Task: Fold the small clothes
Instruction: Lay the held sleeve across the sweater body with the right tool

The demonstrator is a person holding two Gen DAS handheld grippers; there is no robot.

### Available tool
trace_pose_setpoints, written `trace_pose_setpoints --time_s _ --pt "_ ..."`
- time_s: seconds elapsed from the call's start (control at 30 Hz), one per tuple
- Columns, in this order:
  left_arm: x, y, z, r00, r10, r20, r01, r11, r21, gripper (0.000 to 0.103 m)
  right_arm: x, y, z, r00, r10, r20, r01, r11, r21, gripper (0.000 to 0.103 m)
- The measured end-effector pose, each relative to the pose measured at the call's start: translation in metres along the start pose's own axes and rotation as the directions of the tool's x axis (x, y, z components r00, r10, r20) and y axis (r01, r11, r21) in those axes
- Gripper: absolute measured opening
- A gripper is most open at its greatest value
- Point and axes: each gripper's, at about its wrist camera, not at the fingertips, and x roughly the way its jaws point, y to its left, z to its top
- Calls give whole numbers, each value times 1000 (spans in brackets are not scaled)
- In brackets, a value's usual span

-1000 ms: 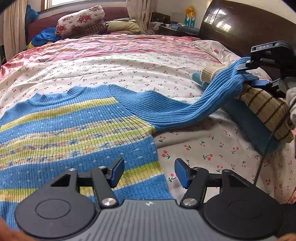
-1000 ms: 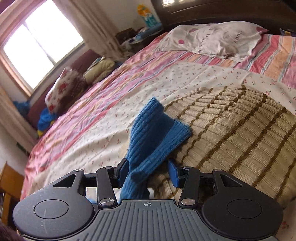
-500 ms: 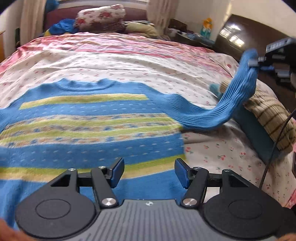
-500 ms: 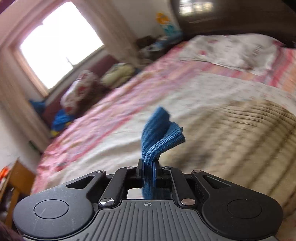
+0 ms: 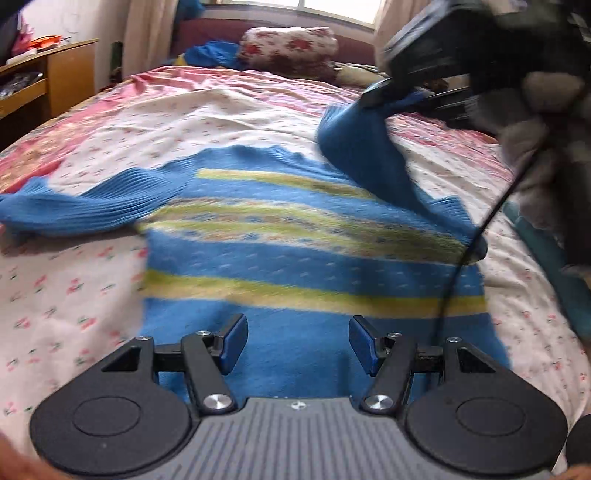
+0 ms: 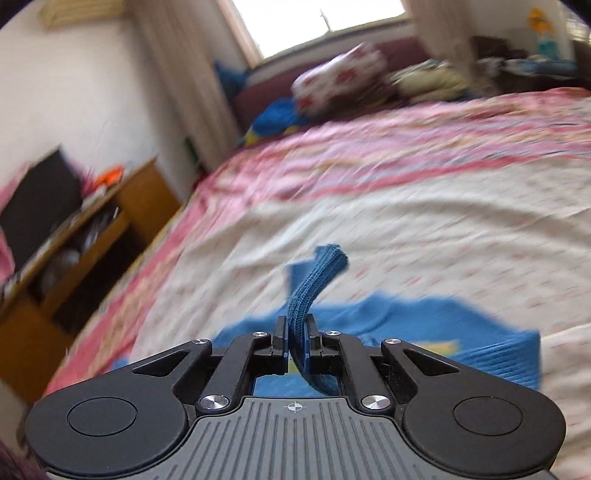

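My right gripper [image 6: 295, 341] was clamped on the sweater's [image 5: 295, 258] right sleeve cuff [image 6: 317, 269], holding it over the body at about 1 o'clock in the left view. Left gripper [image 5: 297, 345] sat jaws apart, empty, above the hem. The sweater lay flat on the bed [image 5: 110, 147]; the left sleeve [image 5: 92, 206], spread out at 10 o'clock, and the body folds looked undone.

Sweater [image 5: 295, 266] lies on bed [image 5: 74, 280], pillow [image 5: 288, 46] behind.

Bright daylight from the window [image 6: 325, 22] at the back, heavy motion blur, fisheye-bent edges.
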Motion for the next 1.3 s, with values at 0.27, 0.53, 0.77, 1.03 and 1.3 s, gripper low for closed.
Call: trace_pose_setpoints --time_s 0.27,0.53,0.77,1.03,1.3 --pt "-5 29 -3 1000 -11 14 12 997 -81 66 59 62 -54 976 62 -210 -98 981 -166 13" --pt "-9 37 -6 1000 -23 21 26 994 -110 66 66 76 -70 951 57 -303 -143 952 -271 23" --pt "-10 44 -5 999 -26 30 30 990 -137 66 65 89 -78 935 96 -341 -218 915 -341 33" --pt "-8 45 -5 999 -33 28 37 988 -150 66 84 80 -51 972 0 -235 -111 880 -462 33" --pt "-5 46 -5 999 -32 20 35 988 -147 66 127 92 -61 943 -53 -328 -158 797 -584 35"
